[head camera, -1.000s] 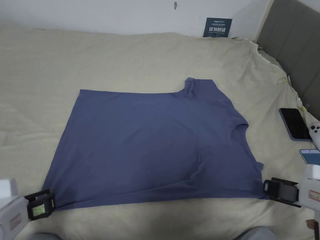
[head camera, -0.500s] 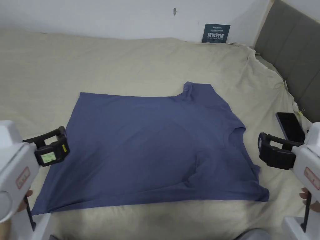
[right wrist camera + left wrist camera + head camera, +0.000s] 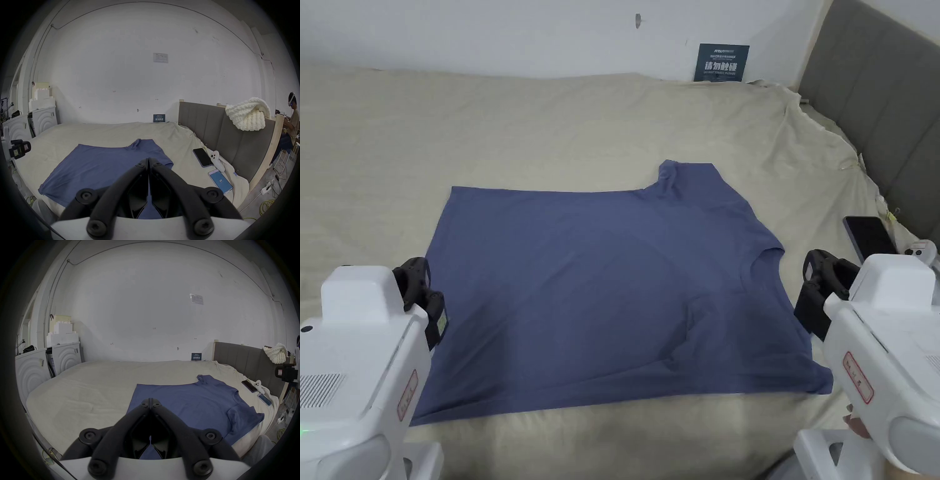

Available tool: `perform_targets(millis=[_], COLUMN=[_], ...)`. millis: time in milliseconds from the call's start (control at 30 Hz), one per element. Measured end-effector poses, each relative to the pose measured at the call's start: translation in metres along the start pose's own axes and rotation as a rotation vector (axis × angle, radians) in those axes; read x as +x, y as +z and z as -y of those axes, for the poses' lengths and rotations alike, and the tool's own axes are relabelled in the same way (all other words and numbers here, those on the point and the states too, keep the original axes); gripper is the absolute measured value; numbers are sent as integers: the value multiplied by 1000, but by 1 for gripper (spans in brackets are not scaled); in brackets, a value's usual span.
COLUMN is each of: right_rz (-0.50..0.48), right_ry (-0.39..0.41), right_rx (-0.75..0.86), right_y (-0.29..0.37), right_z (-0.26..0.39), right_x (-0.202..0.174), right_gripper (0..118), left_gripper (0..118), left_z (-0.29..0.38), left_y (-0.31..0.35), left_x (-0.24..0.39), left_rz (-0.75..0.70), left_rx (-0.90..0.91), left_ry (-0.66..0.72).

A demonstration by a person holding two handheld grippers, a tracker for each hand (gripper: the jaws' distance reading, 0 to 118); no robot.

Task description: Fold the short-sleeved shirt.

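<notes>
We see the blue short-sleeved shirt (image 3: 612, 294) lying flat and spread out on the bed (image 3: 550, 125), on its beige sheet, with its collar toward the grey headboard (image 3: 875, 94) and its hem toward the opposite side. One sleeve juts out at the far edge; the near sleeve lies folded in over the body of the shirt (a soft crease runs beside it).

We hold the left claw (image 3: 422, 294) raised above the hem-side edge of the shirt, and in the left gripper view its jaws (image 3: 151, 404) meet tip to tip with nothing between them. The right claw (image 3: 819, 294) hangs just beside the collar side of the shirt, over bare sheet, and in the right gripper view its jaws (image 3: 148, 163) are likewise pressed together on nothing.

A dark phone (image 3: 867, 237) lies on the sheet beyond the right claw, near the headboard. A second phone (image 3: 220, 181) with a lit screen lies closer to the bed's edge.
</notes>
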State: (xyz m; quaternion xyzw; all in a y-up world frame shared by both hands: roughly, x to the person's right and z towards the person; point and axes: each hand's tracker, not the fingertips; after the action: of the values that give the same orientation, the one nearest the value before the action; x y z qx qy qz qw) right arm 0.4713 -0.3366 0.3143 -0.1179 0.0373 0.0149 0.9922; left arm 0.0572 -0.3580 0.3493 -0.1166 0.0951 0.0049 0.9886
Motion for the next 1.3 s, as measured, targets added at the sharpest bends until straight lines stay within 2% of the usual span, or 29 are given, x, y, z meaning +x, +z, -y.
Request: perform_targets(millis=[300,400,433,467,500,567,600,667,733,900,933,1000,1033,1067,1100,1133,1167,1233,1267,1300], right_rz=[-19,-24,-26,-28,-27,-27,-28,-27,-23,-12,-9,0,4,9,14,20,28,34,38,38], right_ry=[-22,-22,-22,-21,-20,-13,-12,-12,-13,-17,-16,-15,-16,-19,-21,-24,-29,-28,-29,-29], right_rx=[-20,-26,-27,-31,-34,-41,-47,-54,-65,-88,-90,-94,-95,-95,-97,-98,-99,-102,-104,-106], right_y=[1,0,0,1,1,0,1,0,-1,-2,-2,-2,-2,-2,-2,-1,-1,-2,-1,-1], right_z=[1,2,2,2,3,5,6,9,11,15,16,16,16,16,17,17,16,16,16,16], right_x=[-3,-3,-2,-3,-3,-3,-3,-3,-1,3,3,6,7,8,9,11,12,13,14,14], right_gripper=[0,0,0,0,0,0,0,0,0,0,0,0,0,0,0,0,0,0,0,0], left_gripper=[0,2,9,28,51,106,118,118,118,117,113,96,82,60,44,44,39,22,1,0], left_z=[-3,-3,-3,-1,2,11,16,26,39,79,85,97,102,106,109,112,111,109,108,106], left_y=[2,-7,-10,-15,-20,-29,-34,-39,-47,-74,-78,-82,-84,-85,-83,-80,-77,-75,-76,-77], left_x=[-11,-28,-33,-42,-50,-64,-70,-82,-87,-92,-92,-89,-88,-88,-87,-88,-88,-87,-86,-86], left_rz=[9,31,44,31,13,-11,-21,-37,-54,-137,-141,-152,-169,-180,-188,-168,-89,-106,-62,-86], left_rx=[-14,-141,-186,-233,-279,-369,-412,-433,-537,-790,-825,-885,-893,-904,-915,-910,-870,-882,-892,-891], left_ry=[20,82,105,136,157,173,180,185,227,142,122,93,81,77,80,102,194,192,194,190])
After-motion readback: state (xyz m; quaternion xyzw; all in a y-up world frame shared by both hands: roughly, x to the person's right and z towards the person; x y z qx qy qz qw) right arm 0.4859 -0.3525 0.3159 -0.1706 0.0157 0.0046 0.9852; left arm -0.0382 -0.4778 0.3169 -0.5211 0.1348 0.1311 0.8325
